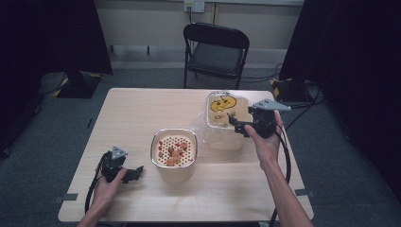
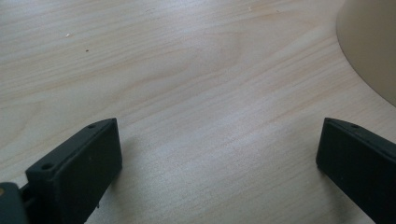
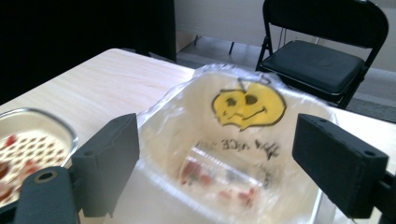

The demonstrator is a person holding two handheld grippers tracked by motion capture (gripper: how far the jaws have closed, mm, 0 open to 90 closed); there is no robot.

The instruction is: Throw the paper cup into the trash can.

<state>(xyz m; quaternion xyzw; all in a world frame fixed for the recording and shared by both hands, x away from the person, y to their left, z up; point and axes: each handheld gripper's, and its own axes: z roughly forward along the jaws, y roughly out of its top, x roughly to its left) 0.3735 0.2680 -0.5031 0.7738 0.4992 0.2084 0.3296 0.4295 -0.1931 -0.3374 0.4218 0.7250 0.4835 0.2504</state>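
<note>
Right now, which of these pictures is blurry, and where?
Right gripper view: the bag-lined bin and strainer bowl are smeared, red bits streaked. Left gripper view: table grain is soft. High view: steady but dim at the edges.

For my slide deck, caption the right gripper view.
Open right tool poised over a bag-lined bin printed with a yellow smiley face.
</note>
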